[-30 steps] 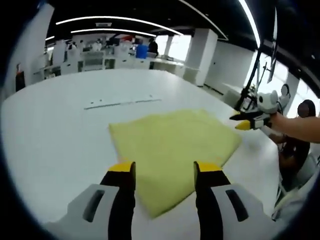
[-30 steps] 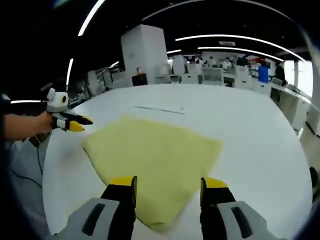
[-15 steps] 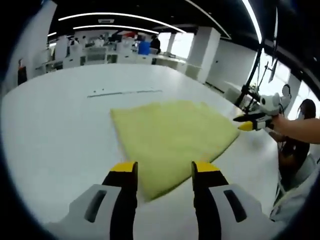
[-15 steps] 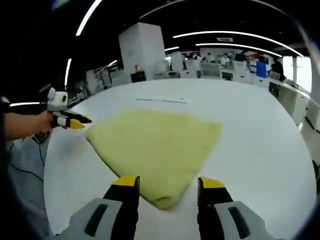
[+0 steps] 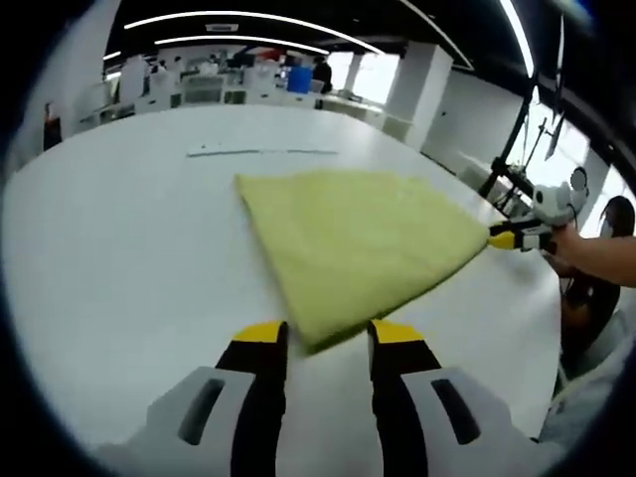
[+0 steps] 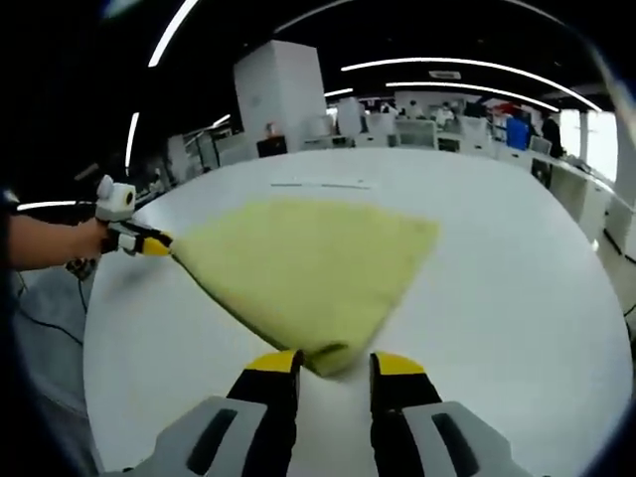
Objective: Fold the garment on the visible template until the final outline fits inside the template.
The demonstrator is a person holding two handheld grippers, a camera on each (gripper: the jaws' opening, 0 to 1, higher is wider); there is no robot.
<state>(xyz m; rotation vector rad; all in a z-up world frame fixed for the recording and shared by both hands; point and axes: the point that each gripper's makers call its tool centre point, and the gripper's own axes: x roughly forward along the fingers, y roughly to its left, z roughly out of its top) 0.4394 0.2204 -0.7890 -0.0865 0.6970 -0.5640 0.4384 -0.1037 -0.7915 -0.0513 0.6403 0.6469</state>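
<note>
Yellow garment [image 5: 353, 238] lies on the white table [image 5: 119, 248]; left tongs [image 5: 320, 343] and right tongs [image 6: 335, 365] each gape at a corner.

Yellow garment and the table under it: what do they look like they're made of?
Yellow garment: soft matte cloth, maybe fleece or terry; faintly nubby face, rounded thick edge at the near corner. White table: smooth hard top, likely laminate, with a soft sheen. Gripper tips: yellow, probably plastic or rubber.
</note>
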